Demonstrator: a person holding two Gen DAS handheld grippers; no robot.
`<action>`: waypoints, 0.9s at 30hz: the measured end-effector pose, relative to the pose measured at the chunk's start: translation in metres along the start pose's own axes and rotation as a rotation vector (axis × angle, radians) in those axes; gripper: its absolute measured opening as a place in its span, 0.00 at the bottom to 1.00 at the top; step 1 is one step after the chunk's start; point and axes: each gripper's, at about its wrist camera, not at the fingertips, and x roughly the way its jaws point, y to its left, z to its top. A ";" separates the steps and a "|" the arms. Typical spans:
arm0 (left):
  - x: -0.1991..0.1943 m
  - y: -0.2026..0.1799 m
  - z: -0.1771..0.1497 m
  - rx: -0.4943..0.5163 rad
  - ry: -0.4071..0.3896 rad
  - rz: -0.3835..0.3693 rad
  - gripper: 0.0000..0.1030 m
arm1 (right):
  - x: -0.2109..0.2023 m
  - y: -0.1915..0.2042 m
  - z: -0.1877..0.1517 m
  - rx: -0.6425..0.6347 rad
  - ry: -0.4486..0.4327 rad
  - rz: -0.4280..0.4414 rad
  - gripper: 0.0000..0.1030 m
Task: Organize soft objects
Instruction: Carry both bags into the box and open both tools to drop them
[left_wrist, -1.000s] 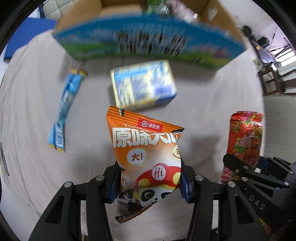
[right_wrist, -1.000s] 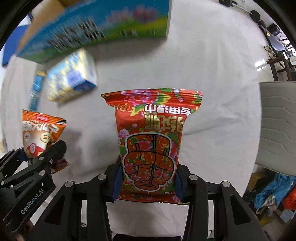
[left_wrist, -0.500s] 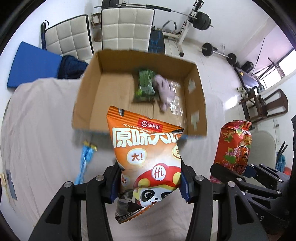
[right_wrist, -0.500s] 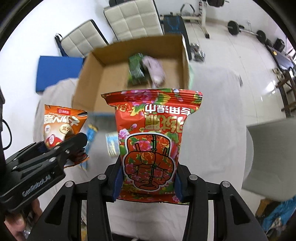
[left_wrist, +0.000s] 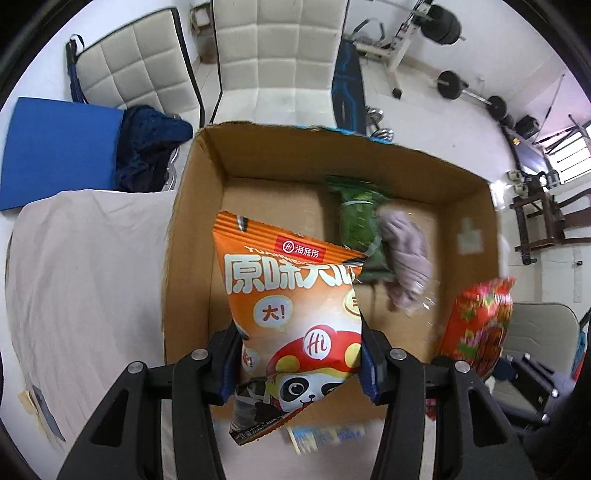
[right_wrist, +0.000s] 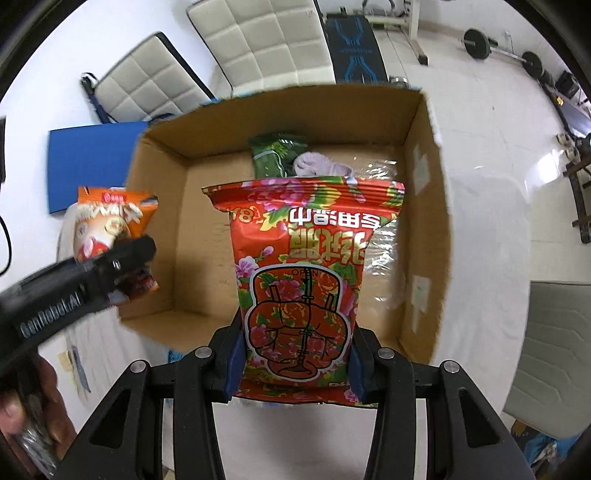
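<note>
The orange snack bag (left_wrist: 295, 314) carries a red label reading "海底捞" beside a round "Hi" mark, with large white characters "原味大" below it running out of sight at a fold. A white speech bubble on it says "大!", and the red cap of its panda figure bears "Hi".

The red flowered packet (right_wrist: 303, 280) shows its print upside down: a figure "8", a white band of characters too distorted to read, and the small word "OPEN".

The left gripper (right_wrist: 122, 258) bears blurred lettering, seemingly "GenRobot.AI".
</note>
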 end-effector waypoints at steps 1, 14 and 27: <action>0.010 0.003 0.006 -0.004 0.016 -0.001 0.47 | 0.017 0.000 0.005 0.002 0.018 -0.006 0.46; 0.087 0.007 0.046 0.024 0.120 0.012 0.47 | 0.099 -0.011 0.014 -0.007 0.142 -0.062 0.46; 0.109 0.013 0.056 -0.004 0.176 -0.004 0.50 | 0.125 0.001 0.014 0.008 0.187 0.011 0.47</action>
